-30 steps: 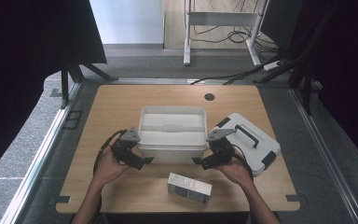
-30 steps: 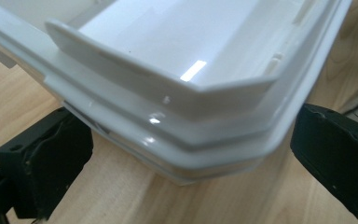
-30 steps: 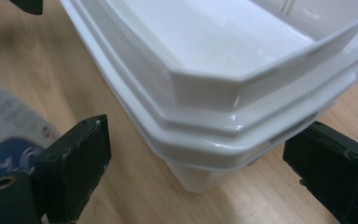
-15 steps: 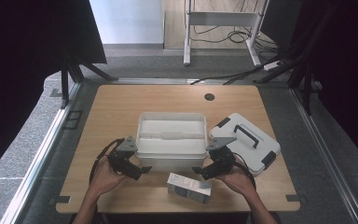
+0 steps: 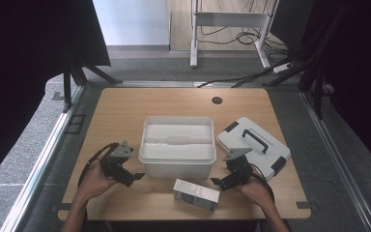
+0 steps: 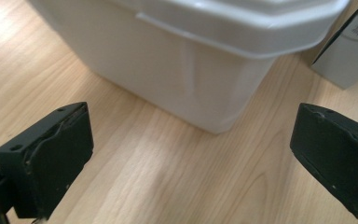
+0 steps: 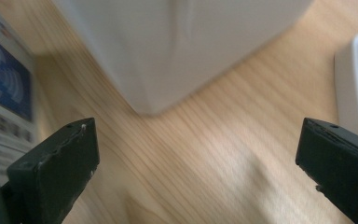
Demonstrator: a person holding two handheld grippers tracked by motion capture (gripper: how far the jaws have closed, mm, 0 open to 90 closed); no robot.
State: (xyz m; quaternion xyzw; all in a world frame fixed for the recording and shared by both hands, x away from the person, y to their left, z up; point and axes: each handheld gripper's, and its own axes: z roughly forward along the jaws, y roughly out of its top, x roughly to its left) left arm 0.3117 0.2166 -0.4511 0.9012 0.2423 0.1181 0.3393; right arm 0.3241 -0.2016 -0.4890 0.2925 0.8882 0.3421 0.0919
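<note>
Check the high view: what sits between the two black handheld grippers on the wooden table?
In the high view, the white plastic tub's front wall lies between the left gripper and the right gripper; the small white carton sits just nearer.

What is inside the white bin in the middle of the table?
The high view looks into the white bin, which has no lid on it: a white insert or tray spans the inside. Whatever lies beneath that insert is covered and cannot be seen.

Even bright light on the table, dark surroundings, right gripper view motion-blurred, soft shadows
</note>
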